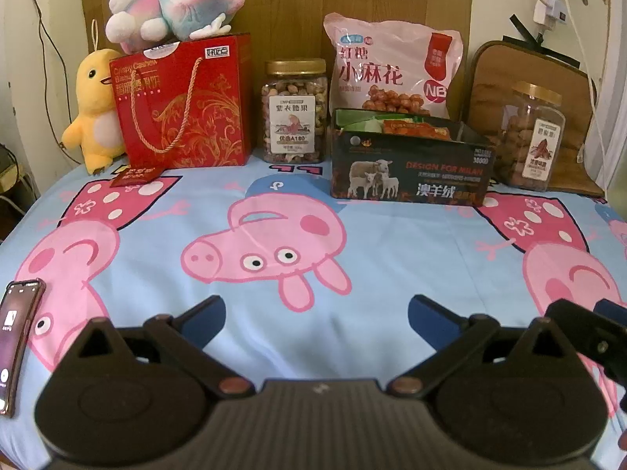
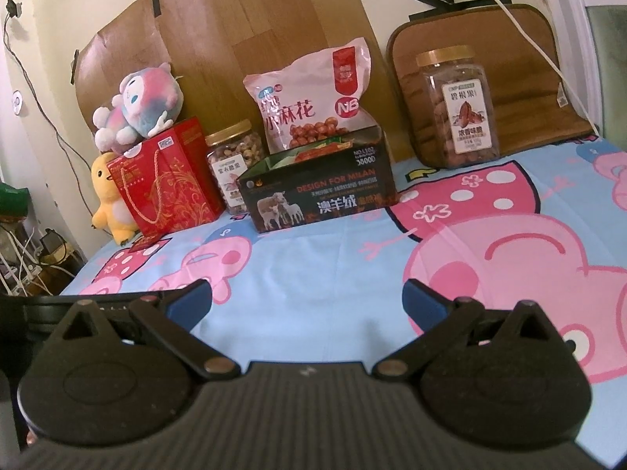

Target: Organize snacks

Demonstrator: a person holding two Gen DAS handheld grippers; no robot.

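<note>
Along the back of the cartoon-print sheet stand a red gift bag (image 1: 184,105) (image 2: 168,180), a nut jar with a gold lid (image 1: 294,111) (image 2: 234,164), a pink snack bag (image 1: 392,66) (image 2: 313,105) and a second jar (image 1: 529,137) (image 2: 456,105) at the right. A dark open box (image 1: 409,160) (image 2: 321,188) holding snack packets sits before the pink bag. My left gripper (image 1: 316,315) is open, low over the sheet, well short of the row. My right gripper (image 2: 307,299) is open too, with nothing between its fingers.
A yellow plush duck (image 1: 94,109) (image 2: 109,192) stands left of the red bag, and a pink plush toy (image 1: 176,0) (image 2: 137,105) lies on top of it. A phone (image 1: 17,340) lies at the sheet's left edge. A brown cushion (image 2: 490,62) leans behind the right jar. Cables hang on the walls.
</note>
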